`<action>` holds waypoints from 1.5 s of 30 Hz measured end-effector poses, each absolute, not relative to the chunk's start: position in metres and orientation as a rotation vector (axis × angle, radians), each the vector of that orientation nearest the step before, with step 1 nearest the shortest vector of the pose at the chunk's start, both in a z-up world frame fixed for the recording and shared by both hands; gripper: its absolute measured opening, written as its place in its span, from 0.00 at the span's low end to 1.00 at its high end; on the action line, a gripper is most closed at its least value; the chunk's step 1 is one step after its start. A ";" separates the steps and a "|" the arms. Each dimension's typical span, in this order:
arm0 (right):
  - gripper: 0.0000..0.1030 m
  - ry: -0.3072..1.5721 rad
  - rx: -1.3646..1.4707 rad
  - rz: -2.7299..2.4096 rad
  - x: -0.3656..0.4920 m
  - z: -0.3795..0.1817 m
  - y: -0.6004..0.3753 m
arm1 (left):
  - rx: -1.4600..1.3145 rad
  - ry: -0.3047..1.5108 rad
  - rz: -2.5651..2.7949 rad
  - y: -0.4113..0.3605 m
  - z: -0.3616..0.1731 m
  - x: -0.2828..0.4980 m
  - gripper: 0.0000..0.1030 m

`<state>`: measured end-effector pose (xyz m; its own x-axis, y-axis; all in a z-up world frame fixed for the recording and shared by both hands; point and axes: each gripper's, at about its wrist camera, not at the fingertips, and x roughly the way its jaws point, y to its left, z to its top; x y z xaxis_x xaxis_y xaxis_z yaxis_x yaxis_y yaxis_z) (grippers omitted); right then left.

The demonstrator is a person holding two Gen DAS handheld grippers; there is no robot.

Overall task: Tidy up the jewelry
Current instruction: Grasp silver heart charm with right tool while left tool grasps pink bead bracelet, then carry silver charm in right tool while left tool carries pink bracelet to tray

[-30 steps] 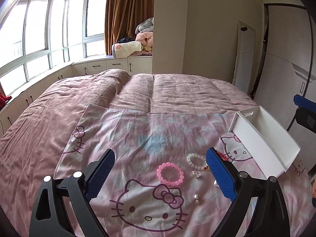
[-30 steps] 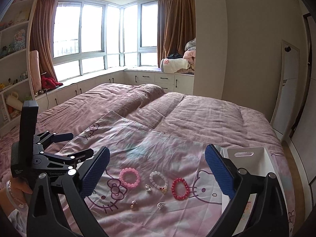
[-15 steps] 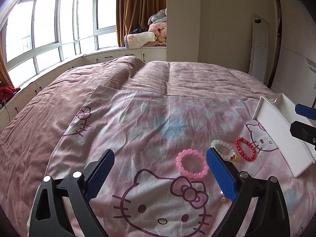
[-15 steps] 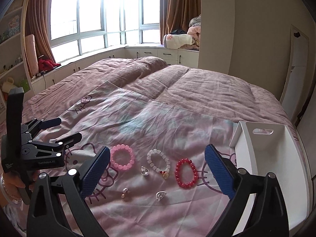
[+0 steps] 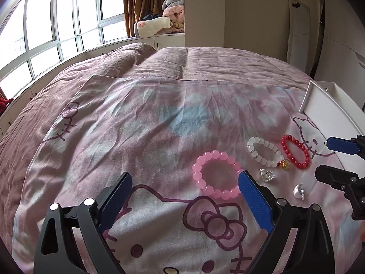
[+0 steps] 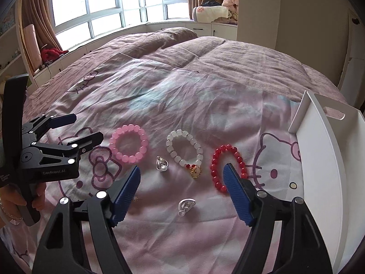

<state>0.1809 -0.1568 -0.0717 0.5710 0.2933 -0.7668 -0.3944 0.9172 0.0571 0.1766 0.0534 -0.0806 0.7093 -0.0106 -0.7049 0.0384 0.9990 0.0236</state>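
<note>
In your left wrist view, your left gripper (image 5: pixel 184 183) hangs over the cloth (image 5: pixel 141 123) with its jaws spread wide and nothing between them. The pink bracelet (image 5: pixel 216 174) lies on the cloth with its near edge touching the tip of the right-hand finger (image 5: pixel 254 199). Right of the pink bracelet lies the white bracelet (image 5: pixel 265 151), then the red bracelet (image 5: pixel 295 151), nearest the tray (image 5: pixel 328 109). Two small silver charms (image 5: pixel 267 174) lie nearer you than the white bracelet. Your right gripper (image 5: pixel 330 157) enters from the right edge, past the red bracelet, jaws apart.

In your right wrist view, your right gripper (image 6: pixel 181 178) is also spread wide and holds nothing. The red bracelet (image 6: pixel 228 167) lies partly behind its right-hand finger (image 6: pixel 237 196). Left of the red bracelet come the white bracelet (image 6: pixel 184 149) and then the pink bracelet (image 6: pixel 129 144), with a charm (image 6: pixel 161 163) between those two and another (image 6: pixel 186 205) between your fingers. The tray (image 6: pixel 319 150) stands right of the red bracelet. Your left gripper (image 6: pixel 87 127) sits just left of the pink bracelet, jaws apart.
</note>
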 end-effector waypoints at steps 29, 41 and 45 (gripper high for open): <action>0.14 1.067 -0.046 0.468 0.185 -0.136 -0.172 | 0.014 0.895 -0.088 0.041 -0.114 0.198 0.19; 0.14 1.003 -0.026 0.489 0.177 -0.102 -0.170 | -0.127 0.840 -0.118 0.063 -0.074 0.185 0.16; 0.14 0.969 -0.026 0.486 0.169 -0.084 -0.172 | -0.155 0.813 -0.141 0.065 -0.057 0.178 0.16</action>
